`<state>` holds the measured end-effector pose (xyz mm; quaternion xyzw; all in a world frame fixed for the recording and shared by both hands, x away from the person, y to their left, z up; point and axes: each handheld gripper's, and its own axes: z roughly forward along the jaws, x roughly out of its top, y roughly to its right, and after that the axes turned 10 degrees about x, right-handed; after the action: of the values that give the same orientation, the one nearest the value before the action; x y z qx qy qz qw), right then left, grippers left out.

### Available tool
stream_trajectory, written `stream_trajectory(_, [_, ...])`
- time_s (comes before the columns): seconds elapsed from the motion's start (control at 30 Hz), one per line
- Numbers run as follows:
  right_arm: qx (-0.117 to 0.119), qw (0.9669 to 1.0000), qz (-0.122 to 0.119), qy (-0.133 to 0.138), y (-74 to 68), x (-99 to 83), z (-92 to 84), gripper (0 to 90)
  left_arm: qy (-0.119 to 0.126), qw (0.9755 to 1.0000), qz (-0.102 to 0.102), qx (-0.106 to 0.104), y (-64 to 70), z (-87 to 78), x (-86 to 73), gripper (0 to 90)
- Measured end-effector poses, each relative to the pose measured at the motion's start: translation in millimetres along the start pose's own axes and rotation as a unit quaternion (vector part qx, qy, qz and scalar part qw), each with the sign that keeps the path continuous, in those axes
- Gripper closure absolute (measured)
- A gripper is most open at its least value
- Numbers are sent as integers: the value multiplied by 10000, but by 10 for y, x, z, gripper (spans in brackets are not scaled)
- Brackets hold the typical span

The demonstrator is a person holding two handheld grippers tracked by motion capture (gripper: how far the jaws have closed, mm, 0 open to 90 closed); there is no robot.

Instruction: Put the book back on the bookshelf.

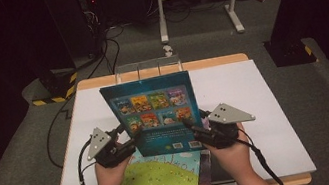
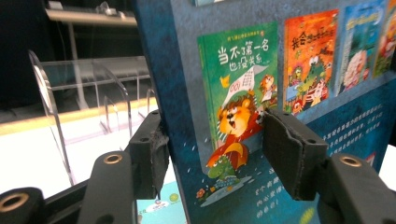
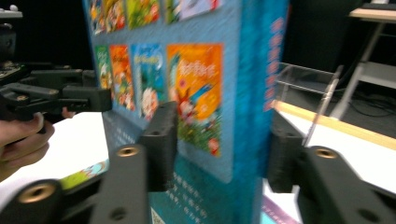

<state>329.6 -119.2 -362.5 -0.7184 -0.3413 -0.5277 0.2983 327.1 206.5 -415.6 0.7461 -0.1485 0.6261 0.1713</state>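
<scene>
Two grippers hold one blue book (image 1: 156,114) upright at the centre of the high view, its back cover with small pictures of other books facing the camera. The left gripper (image 1: 126,132) clamps the book's lower left edge; in the left gripper view its jaws press on both faces of the cover (image 2: 243,116). The right gripper (image 1: 193,127) clamps the lower right edge, and in the right gripper view its jaws sit against both sides of the book (image 3: 201,93). Below the raised book, at the bottom centre of the high view, a green book (image 1: 164,176) lies flat on the white desk (image 1: 256,107), with a darker book (image 1: 206,174) just beside it. A clear plastic stand (image 1: 148,68) sits at the desk's far edge, behind the book.
</scene>
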Motion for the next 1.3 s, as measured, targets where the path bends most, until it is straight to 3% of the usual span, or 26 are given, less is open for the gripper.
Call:
stream_trajectory(0.07, [132,9999,3,79,-5,-19,-21,486,66,10000,34,-52,2,-58,-24,410])
stream_trajectory(0.1, [367,9992,78,131,-28,-27,-59,446,106,9999,63,-53,10,-91,-38,405])
stream_trajectory(0.2, [525,9985,52,124,-66,-29,-87,415,172,9997,149,-68,40,-183,-83,403])
stream_trajectory(0.43, [749,9972,-26,8,-115,20,-47,338,100,9999,108,-81,83,-281,-128,366])
stream_trajectory(0.57, [944,9950,-235,-213,-165,89,43,506,36,9999,103,-132,60,-293,-135,329])
stream_trajectory(0.67, [1246,9899,-513,-438,-213,99,83,698,-101,9999,-31,-123,-14,-303,-134,318])
stream_trajectory(0.7, [1246,9899,-513,-438,-213,99,83,698,-160,9998,-101,-98,-53,-305,-137,318])
stream_trajectory(0.77, [1261,9876,-786,-516,-350,85,121,807,-237,9994,-231,-33,-133,-318,-149,316])
stream_trajectory(0.8, [1261,9876,-786,-516,-350,85,121,807,-275,9993,-268,17,-167,-326,-152,316])
stream_trajectory(0.83, [1023,9907,-748,-493,-379,79,160,817,-312,9991,-291,55,-195,-333,-153,316])
stream_trajectory(0.87, [1051,9914,-672,-405,-353,76,172,817,-337,9989,-299,94,-217,-340,-150,315])
stream_trajectory(0.93, [768,9926,-882,-342,-388,83,207,827,-377,9988,-256,166,-239,-350,-139,310])
stream_trajectory(1.0, [635,9937,-880,-294,-394,93,228,828,-417,9987,-199,236,-245,-352,-133,307])
stream_trajectory(1.07, [624,9951,-723,-237,-343,120,277,828,-463,9984,-139,294,-251,-347,-130,304])
stream_trajectory(1.17, [587,9967,-526,-180,-275,115,365,826,-475,9987,-73,166,-227,-345,-107,300])
stream_trajectory(1.3, [577,9967,-561,-106,-287,66,450,824,-359,9993,-18,-119,-75,-340,20,192])
